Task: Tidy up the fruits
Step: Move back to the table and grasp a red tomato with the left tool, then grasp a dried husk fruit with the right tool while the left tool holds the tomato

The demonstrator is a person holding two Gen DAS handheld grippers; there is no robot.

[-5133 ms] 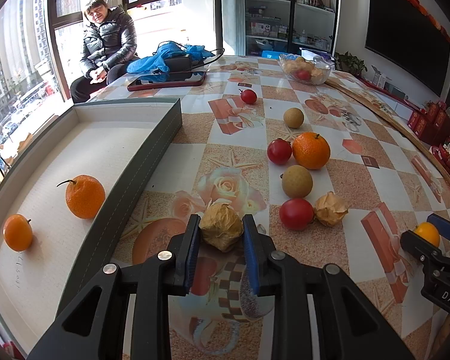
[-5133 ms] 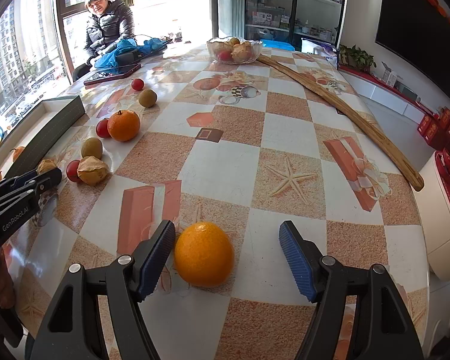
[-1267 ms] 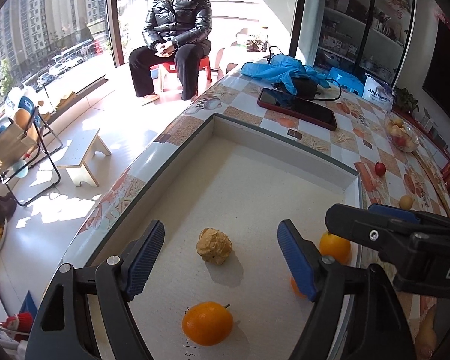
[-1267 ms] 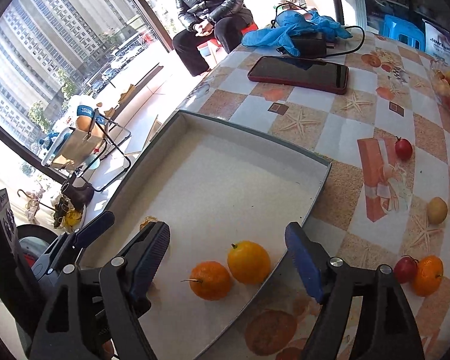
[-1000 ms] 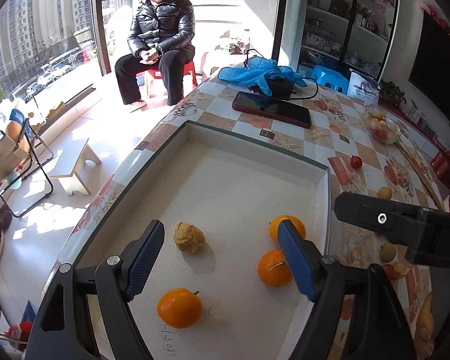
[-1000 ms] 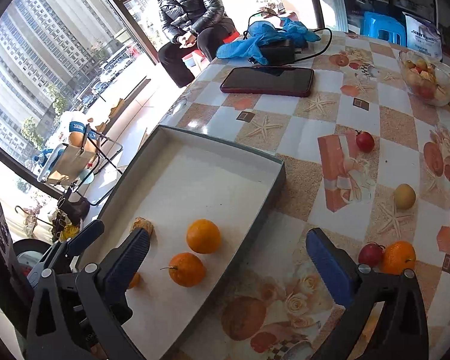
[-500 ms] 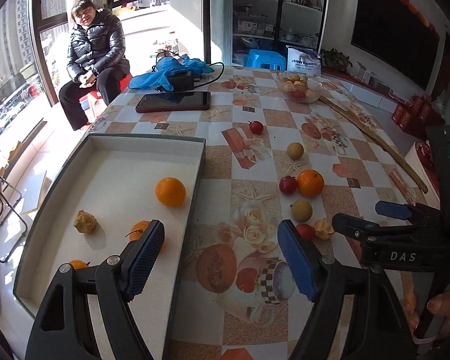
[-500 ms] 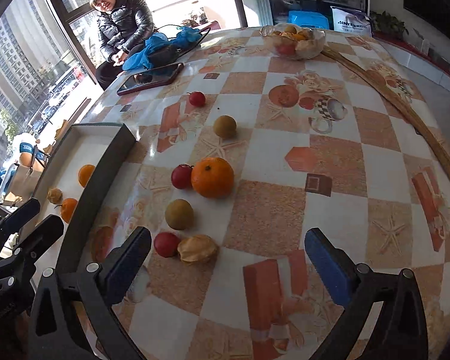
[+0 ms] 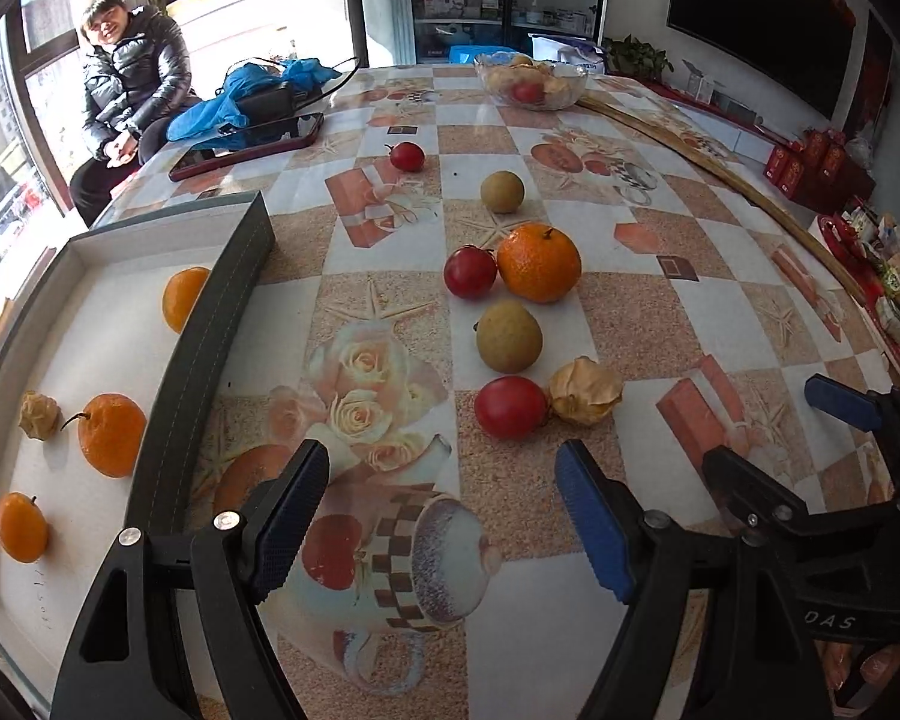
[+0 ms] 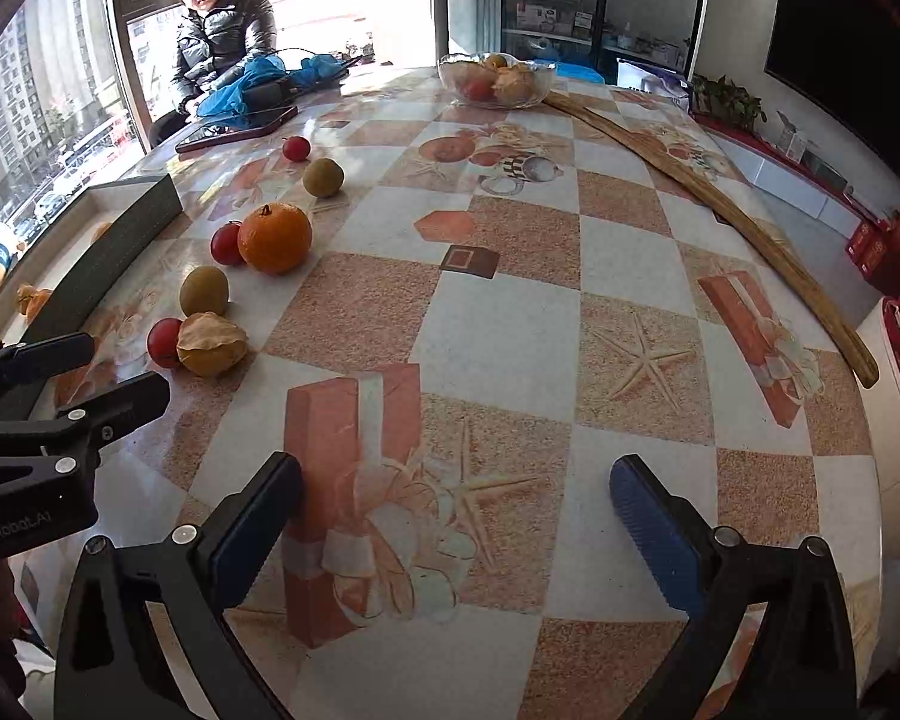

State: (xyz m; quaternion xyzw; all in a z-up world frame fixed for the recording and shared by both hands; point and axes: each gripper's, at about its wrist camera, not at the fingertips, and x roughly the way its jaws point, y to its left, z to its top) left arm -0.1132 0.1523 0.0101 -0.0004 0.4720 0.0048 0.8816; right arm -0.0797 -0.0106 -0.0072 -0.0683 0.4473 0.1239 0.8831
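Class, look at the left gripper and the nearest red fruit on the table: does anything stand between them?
Nothing visible does. The left gripper is open and empty, and only bare tablecloth lies between it and the red fruit. A papery husked fruit touches the red fruit's right side, beside rather than in front.

Both claws are matte black plastic with triangular cut-outs, silver screws and ribbed blue pads. The left claw (image 9: 441, 516) carries white lettering "GenRobot.AI" at nine o'clock in the right view; the right claw (image 10: 453, 516) reads "DAS".
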